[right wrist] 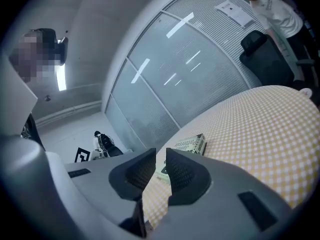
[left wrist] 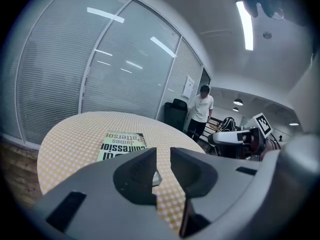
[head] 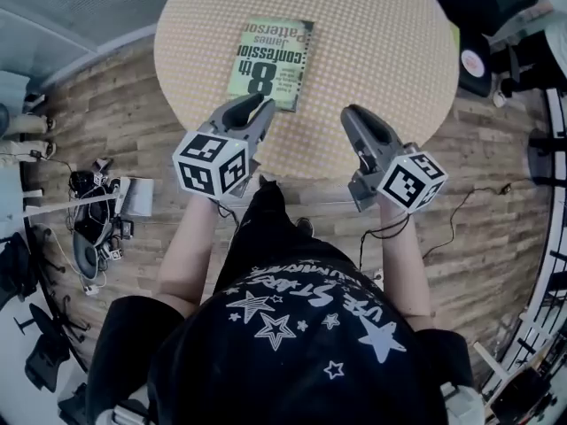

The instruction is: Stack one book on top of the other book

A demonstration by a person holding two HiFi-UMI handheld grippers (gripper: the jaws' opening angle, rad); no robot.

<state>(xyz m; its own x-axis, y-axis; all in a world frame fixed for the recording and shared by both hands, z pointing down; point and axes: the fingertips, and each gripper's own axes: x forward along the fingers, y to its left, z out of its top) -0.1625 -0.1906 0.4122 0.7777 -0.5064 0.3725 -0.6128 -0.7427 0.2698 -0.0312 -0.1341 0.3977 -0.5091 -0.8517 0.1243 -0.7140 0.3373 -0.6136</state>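
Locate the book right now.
Head view: the book lies flat on the round table, left of centre, just beyond the left tool, which is not touching it.

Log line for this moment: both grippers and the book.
left gripper: empty, jaws narrowly apart | right gripper: empty, jaws narrowly apart | book: flat on table, neither gripper on it, one cover visible

Pale green book [head: 270, 63] with black lettering on yellow-and-white checked table [head: 381, 51]; brown wood-plank floor [head: 496, 228]
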